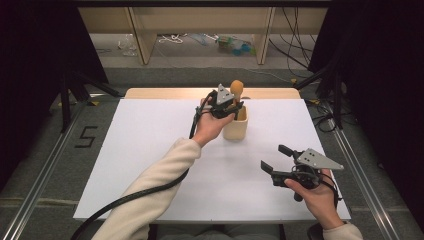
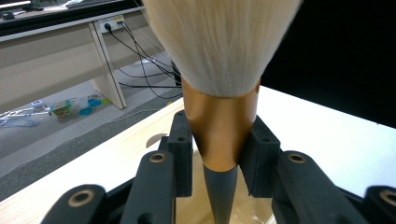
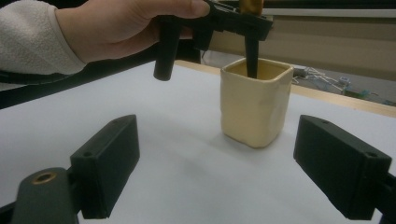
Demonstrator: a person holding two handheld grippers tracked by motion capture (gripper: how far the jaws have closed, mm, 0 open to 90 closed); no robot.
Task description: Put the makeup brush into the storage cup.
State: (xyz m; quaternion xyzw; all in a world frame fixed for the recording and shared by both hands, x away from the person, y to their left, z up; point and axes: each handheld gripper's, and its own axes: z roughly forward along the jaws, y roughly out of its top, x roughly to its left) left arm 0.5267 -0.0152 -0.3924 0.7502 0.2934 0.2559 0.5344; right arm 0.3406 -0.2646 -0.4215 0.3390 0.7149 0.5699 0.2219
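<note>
My left gripper (image 1: 231, 106) is shut on a brush (image 1: 236, 89) at the back middle of the table. In the left gripper view, the pads (image 2: 182, 149) press on the brush's copper ferrule (image 2: 220, 126), below pale bristles (image 2: 219, 42). The brush stands upright, bristles up. Its dark handle (image 3: 251, 56) reaches down into a cream square cup (image 3: 254, 105), which stands on the white table top (image 1: 150, 150). My right gripper (image 1: 274, 157) is held open near the front right, pointing toward the cup (image 1: 236, 127) from a distance, with nothing between its fingers (image 3: 107, 163).
The white sheet covers a wooden table whose far edge (image 1: 165, 92) shows behind the cup. Beyond it are a grey floor, desk legs (image 1: 142, 40), cables and small clutter. Black stands (image 1: 70, 95) flank the table. A thick cable (image 1: 135, 195) trails from the left gripper.
</note>
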